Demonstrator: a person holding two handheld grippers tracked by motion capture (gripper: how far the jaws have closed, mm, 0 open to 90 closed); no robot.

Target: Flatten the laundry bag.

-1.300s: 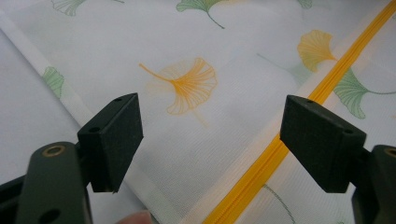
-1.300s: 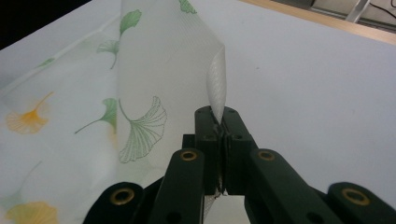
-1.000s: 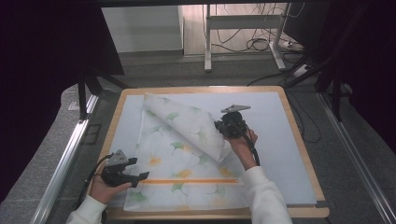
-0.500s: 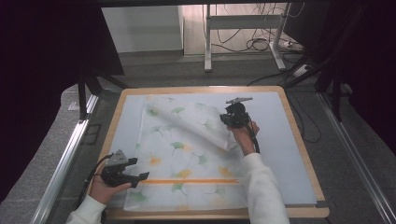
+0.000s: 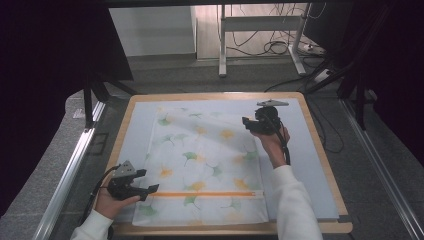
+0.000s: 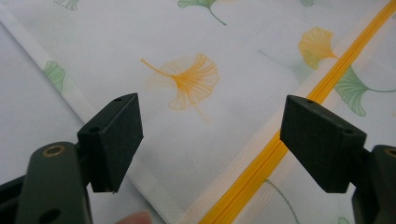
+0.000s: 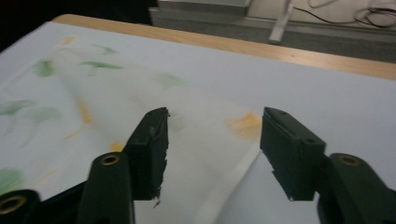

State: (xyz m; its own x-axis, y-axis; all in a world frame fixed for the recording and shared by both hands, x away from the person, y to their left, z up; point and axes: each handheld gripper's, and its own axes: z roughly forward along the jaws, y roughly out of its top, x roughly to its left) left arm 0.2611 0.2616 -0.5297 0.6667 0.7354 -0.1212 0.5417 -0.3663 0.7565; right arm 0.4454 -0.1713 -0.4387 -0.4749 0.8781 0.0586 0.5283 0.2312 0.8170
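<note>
A white cloth cover (image 5: 202,165) printed with green and orange ginkgo leaves lies spread flat on the pale blue mat (image 5: 305,170). An orange zipper (image 5: 210,194) runs across its near end. My left gripper (image 5: 150,189) rests at the cloth's near left corner. It stands open, with the zipper (image 6: 261,168) and cloth (image 6: 187,84) lying below its jaws. My right gripper (image 5: 246,123) hovers at the cloth's far right corner. Its jaws have just been opening. In the right gripper view that gripper (image 7: 215,140) has nothing between its pads, and the cloth's edge (image 7: 233,172) lies loose beneath.
The wooden table edge (image 5: 322,150) frames the mat. The mat is bare to the right of the cloth. Beyond the table stand a white desk's legs (image 5: 222,45) and floor cables (image 5: 280,47). Metal rails (image 5: 70,170) run along both sides.
The folded-over far part of the cloth has been drawn out flat toward the far right. My right gripper moved that way with it and then let go. The left gripper stayed put.
</note>
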